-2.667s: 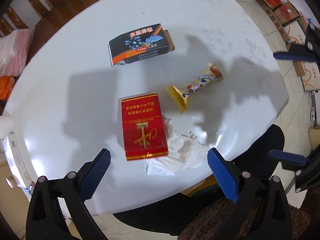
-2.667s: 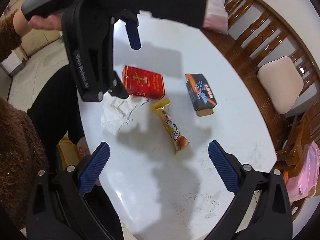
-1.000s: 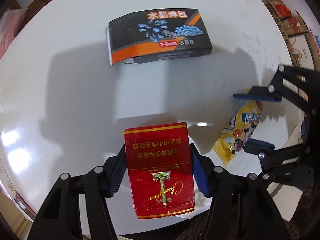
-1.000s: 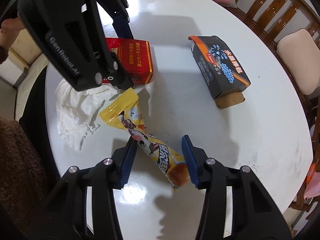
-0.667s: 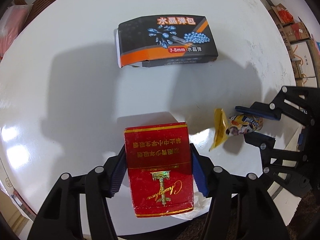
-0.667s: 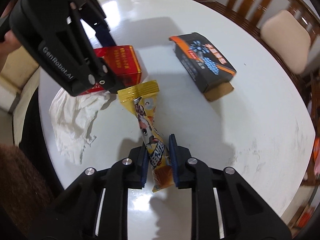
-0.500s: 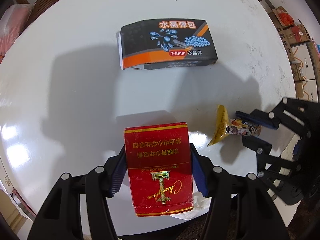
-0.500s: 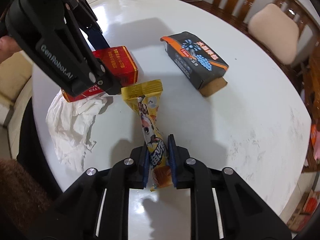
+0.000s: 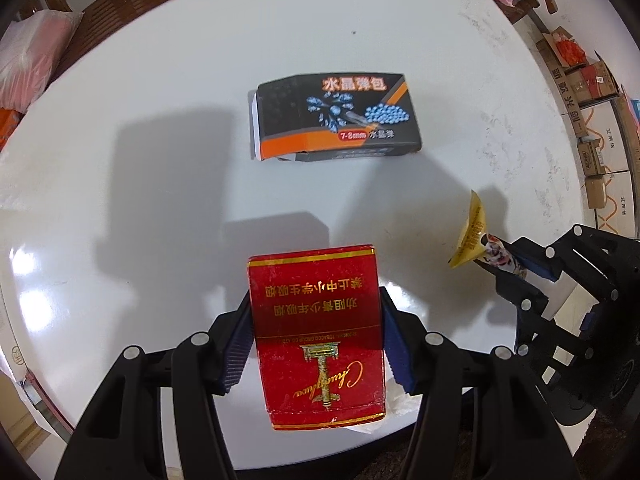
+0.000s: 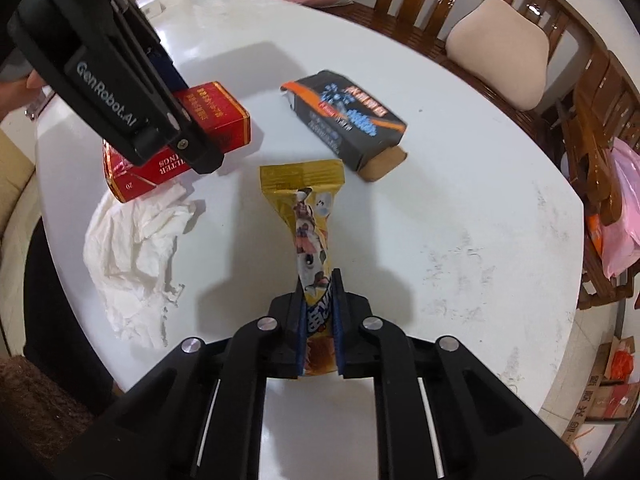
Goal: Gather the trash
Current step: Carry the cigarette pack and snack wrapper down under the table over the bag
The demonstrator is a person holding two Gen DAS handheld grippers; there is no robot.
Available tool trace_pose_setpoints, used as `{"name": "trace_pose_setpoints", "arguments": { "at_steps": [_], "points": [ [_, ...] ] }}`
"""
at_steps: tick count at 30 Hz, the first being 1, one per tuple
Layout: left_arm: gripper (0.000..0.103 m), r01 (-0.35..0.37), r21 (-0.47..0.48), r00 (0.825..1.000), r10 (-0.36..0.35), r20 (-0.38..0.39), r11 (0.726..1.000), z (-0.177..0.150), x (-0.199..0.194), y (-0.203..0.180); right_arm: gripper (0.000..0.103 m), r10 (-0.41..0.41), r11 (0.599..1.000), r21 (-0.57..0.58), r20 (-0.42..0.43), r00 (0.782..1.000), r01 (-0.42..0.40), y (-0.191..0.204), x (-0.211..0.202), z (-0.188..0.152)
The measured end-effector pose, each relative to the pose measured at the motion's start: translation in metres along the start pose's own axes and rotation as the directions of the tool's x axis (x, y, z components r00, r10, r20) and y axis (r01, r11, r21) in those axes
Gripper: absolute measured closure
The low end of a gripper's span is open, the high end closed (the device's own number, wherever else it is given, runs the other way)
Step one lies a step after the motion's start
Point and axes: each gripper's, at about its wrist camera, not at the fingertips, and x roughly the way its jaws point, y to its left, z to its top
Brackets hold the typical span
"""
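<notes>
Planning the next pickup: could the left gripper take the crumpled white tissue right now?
Probably not yet. The left gripper is shut on the red cigarette box, so its jaws are full. The tissue itself lies uncovered on the white table, just below the box.

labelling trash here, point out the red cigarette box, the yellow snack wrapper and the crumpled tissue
red cigarette box (image 9: 316, 320): left wrist view, top face.
yellow snack wrapper (image 10: 308, 216): right wrist view, twisted middle.
crumpled tissue (image 10: 132, 248): right wrist view, centre folds.
</notes>
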Motion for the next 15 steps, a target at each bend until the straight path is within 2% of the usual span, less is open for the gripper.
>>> {"name": "trace_pose_setpoints", "arguments": {
  "at_steps": [9, 15],
  "points": [
    [0.047, 0.002, 0.012, 0.999, -0.002, 0.046, 1.0, -0.028, -0.035, -0.024, 0.092, -0.051, 0.998, 0.037, 0.044, 0.998, 0.049, 0.008, -0.047, -0.004],
    [0.047, -0.012, 0.039, 0.995, 0.008, 0.097, 0.999, -0.066, -0.046, -0.04, 0.092, -0.067, 0.997, 0.042, 0.052, 0.996, 0.065, 0.027, -0.074, -0.016]
  ]
}}
